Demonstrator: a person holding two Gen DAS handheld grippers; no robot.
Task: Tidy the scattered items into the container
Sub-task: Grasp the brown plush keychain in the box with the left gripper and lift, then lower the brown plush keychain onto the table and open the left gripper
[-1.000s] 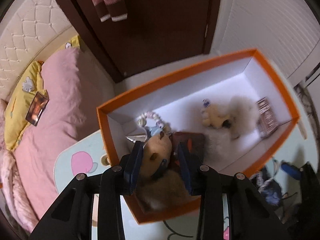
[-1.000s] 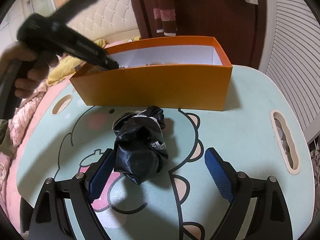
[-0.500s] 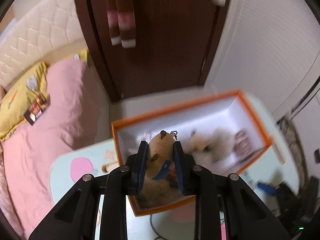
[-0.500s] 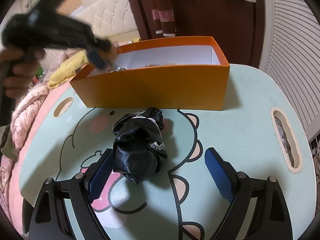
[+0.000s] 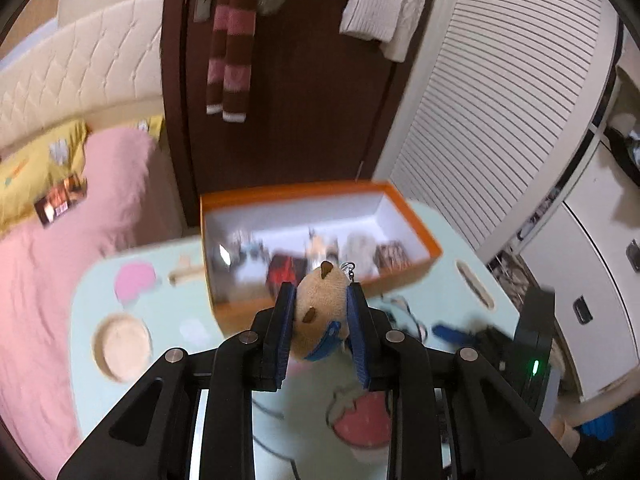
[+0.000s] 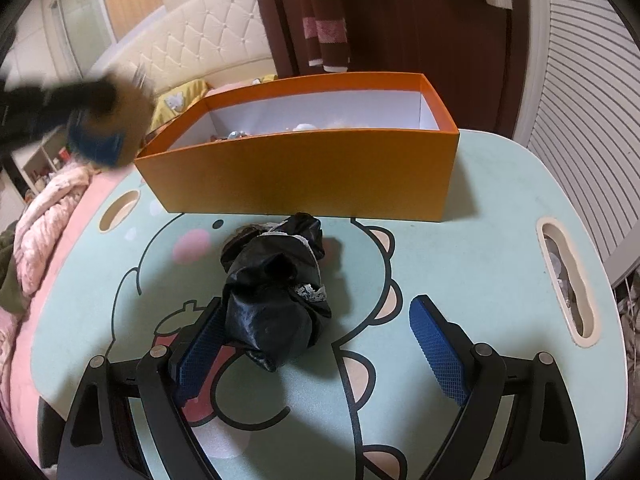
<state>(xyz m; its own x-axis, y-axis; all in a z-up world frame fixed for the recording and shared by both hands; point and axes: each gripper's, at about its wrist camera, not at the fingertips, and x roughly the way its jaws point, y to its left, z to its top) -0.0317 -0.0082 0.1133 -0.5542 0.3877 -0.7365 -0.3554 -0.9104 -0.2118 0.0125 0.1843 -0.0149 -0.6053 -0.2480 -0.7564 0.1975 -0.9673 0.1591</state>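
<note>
Left gripper: clamped on the plush toy, blue pads pressing both flanks. The toy is held aloft, on the near side of the orange box rather than over its opening.
Reason for hold: probably a side pinch because the soft body gives; the keyring clip at its head hangs free.
Right gripper: jaws wide apart, low over the bench, straddling the black bundle. Left pad touches or nearly touches it; right pad stands clear. Judged a pre-grasp stance.
Box contents: several small items already inside, blurred.
Left wrist view only: the box interior from above, and the grip on the toy.
Right wrist view only: the bundle's crumpled shape and lace trim, the box's full front wall, and the left gripper as a blurred mass beside the box's left end.
</note>
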